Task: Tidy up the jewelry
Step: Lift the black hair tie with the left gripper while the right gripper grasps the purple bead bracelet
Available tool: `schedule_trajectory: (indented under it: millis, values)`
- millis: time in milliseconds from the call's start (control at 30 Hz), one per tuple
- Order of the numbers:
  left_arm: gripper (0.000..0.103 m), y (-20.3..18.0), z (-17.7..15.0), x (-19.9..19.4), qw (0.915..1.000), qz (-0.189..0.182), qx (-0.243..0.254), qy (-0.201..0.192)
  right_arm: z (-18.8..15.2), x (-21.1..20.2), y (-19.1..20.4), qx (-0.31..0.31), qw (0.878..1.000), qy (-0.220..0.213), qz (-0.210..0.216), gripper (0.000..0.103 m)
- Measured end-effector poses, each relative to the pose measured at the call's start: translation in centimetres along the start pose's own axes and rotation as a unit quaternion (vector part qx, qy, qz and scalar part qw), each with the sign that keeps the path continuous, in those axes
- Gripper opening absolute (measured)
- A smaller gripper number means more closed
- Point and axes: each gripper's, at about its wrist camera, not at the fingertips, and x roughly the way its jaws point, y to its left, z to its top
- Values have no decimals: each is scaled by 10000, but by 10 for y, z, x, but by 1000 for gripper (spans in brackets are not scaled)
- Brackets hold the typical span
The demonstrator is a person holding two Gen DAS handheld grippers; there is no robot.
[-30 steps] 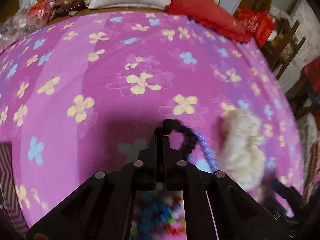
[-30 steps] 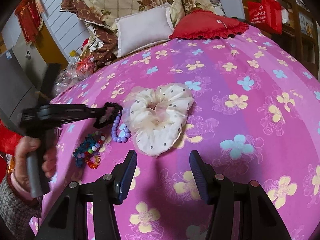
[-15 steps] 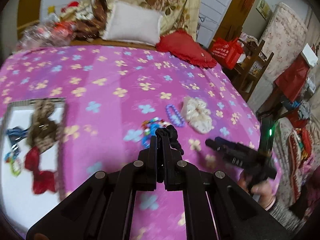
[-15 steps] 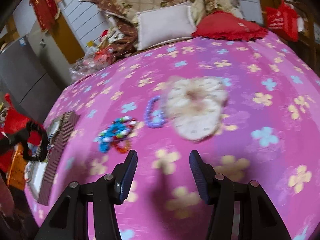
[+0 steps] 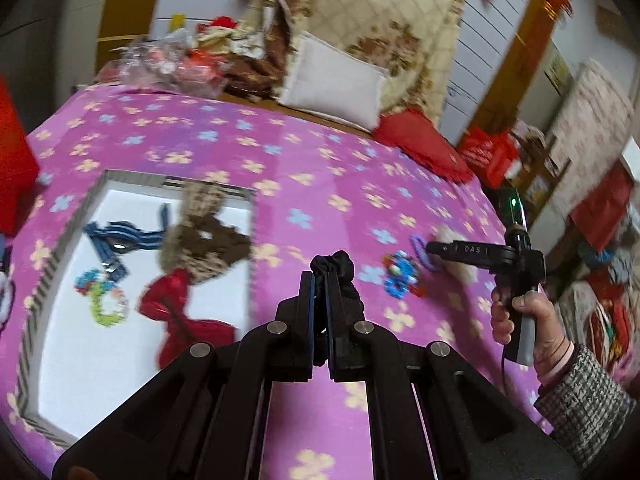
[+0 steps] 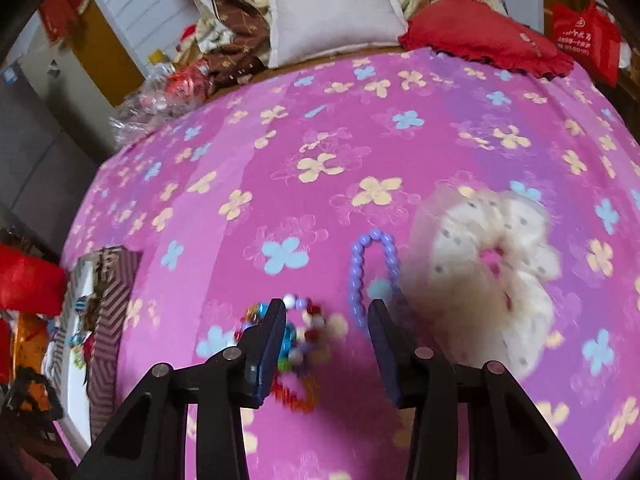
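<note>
Being carried toward the tray [image 5: 100, 184] is a black scrunchie [image 5: 334, 268] clamped in the left claw [image 5: 319, 280], while the right claw [image 6: 326, 320], empty, is closing over the beads [image 6: 298, 336], needing a lower reach.

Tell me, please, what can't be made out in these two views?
- Left wrist: how much of the black band the shut left claw pinches; its fingers cover it.
- Left wrist: items in the tray are smeared by motion blur.
- Right wrist: bead cluster between the closing right claw's fingers is blurred; contact unclear.
</note>
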Motion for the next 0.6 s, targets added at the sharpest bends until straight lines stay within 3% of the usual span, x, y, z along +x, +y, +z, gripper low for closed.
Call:
schedule_trajectory:
  millis: [200, 267, 400, 433, 600]
  values:
    - [3, 46, 3, -7, 9986, 69, -521, -54, 9, 32, -4, 77, 9988, 265, -413, 39]
    - [3, 58, 3, -7, 9976, 95, -689, -37, 10, 34, -2, 5, 9984, 174, -536, 35]
    - [3, 71, 3, -8, 9960, 207, -875, -3, 10, 40, 10, -445, 9921, 83, -1171, 13]
    - [3, 72, 3, -7, 9958, 248, -881, 7, 10, 40, 10, -472, 9916, 76, -1200, 9]
    - [3, 88, 3, -8, 9936, 392, -1054, 73, 12, 18, 2, -64, 9955, -103, -942, 8]
